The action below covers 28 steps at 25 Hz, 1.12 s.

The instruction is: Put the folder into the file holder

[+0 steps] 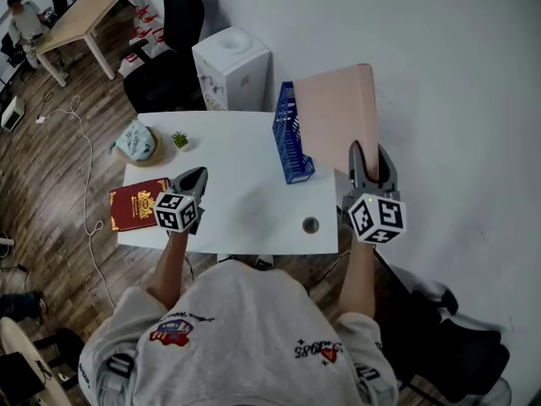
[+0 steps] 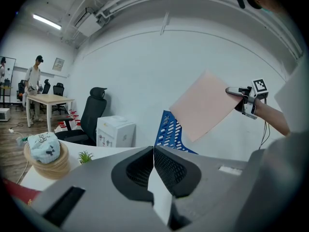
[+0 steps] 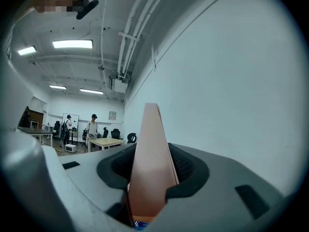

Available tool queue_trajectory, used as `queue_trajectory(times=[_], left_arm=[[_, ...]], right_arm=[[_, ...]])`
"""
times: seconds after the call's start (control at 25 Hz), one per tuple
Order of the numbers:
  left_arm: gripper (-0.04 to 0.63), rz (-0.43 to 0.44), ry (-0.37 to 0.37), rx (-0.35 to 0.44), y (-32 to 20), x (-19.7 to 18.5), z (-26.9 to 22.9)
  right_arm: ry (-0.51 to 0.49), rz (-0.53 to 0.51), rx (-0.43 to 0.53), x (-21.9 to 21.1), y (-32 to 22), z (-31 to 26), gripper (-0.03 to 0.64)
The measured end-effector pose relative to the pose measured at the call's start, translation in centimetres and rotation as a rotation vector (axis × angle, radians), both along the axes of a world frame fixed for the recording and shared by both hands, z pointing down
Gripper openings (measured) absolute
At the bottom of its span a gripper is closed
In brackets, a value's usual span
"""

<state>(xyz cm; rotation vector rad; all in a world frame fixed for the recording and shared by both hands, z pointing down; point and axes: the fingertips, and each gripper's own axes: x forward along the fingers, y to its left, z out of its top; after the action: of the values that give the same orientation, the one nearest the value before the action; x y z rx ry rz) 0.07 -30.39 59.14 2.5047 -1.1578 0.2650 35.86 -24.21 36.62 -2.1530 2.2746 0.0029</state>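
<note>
The person's grey shirt fills the foot of the head view, and both forearms reach from it to the near edge of a white table. The left gripper is over the table's near left part, its jaws pressed together on nothing (its own view shows them meeting in a thin seam). The right gripper is out past the table's right edge. It is clamped on the near edge of the pink folder, which hangs in the air just right of the blue file holder and is not inside it. The folder's left edge overlaps the holder's right wall in this view; whether they touch I cannot tell. Further left lie a red book, a small potted plant and a basket with something pale blue in it. Behind the table stand a white water dispenser and a black office chair. Only the left gripper view shows the folder tilted, low corner over the holder's top. The right gripper view sees it edge-on, with people by a wooden table far back.
</note>
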Motion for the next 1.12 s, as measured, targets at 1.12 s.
queue_trajectory(times=[1.12], left_arm=[[0.009, -0.089, 0.013, -0.024, 0.2, -3.2, 0.9]], right_arm=[[0.095, 0.022, -0.324, -1.9, -7.0, 9.4, 0.178]])
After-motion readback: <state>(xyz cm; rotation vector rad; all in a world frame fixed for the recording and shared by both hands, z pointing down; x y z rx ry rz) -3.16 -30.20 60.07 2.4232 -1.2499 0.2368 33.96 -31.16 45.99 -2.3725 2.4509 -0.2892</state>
